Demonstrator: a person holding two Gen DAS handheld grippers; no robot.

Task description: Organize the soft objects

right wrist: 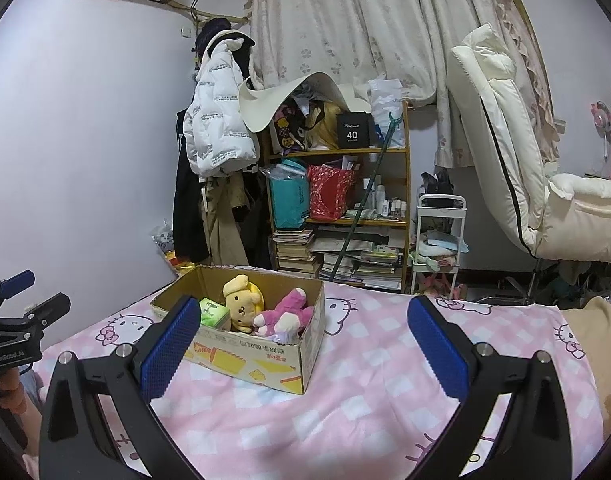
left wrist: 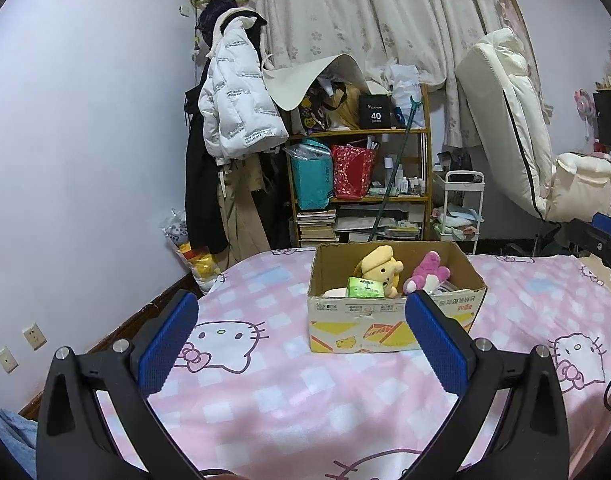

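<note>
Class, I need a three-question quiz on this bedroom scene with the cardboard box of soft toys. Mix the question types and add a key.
1. True or false: the yellow plush dog lies on the bed sheet outside the cardboard box.
2. Which item sits in the box beside the yellow plush dog? A. pink plush toy B. red ball C. blue pillow
3. Fill in: the left tongs and right tongs are both ____, holding nothing.

Key: 1. false, it is inside the box, next to the green tissue pack. 2. A. 3. open.
</note>
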